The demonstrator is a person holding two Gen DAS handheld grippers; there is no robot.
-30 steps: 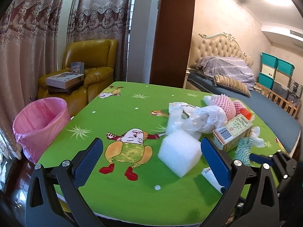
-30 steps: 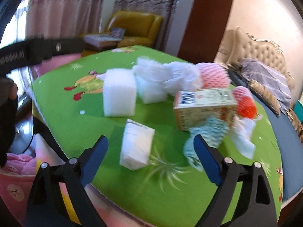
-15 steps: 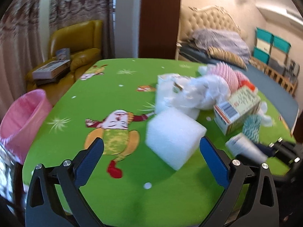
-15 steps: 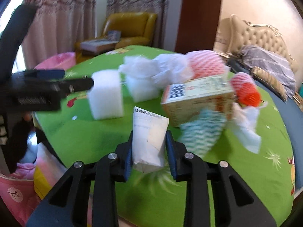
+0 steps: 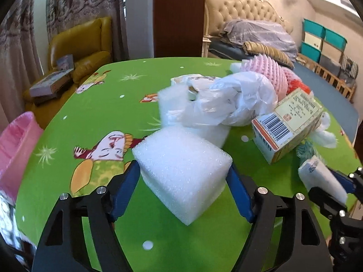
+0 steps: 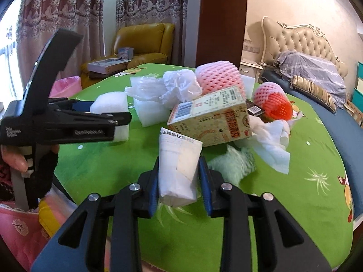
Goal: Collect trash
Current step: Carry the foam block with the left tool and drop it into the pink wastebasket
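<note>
My left gripper [image 5: 182, 176] is shut on a white foam block [image 5: 181, 170] that sits on the green tablecloth [image 5: 90, 117]. In the right wrist view the block [image 6: 109, 106] shows between its fingers. My right gripper [image 6: 179, 174] is shut on a white paper packet [image 6: 177, 165], also seen at the right edge of the left wrist view [image 5: 322, 181]. Behind lie a crumpled white plastic bag [image 5: 231, 99], a printed carton [image 6: 211, 115], pink foam netting [image 6: 217, 77] and an orange-and-pink net [image 6: 274, 102].
A bin with a pink liner [image 5: 13, 140] stands off the table's left edge. A second foam block [image 6: 149, 111], white tissue [image 6: 272, 145] and pale green netting [image 6: 233, 163] lie on the table. A yellow armchair [image 5: 79, 52] and a bed [image 5: 261, 34] stand beyond.
My left gripper moved forward and closed on the foam block. My right gripper closed on the paper packet and still holds it.
</note>
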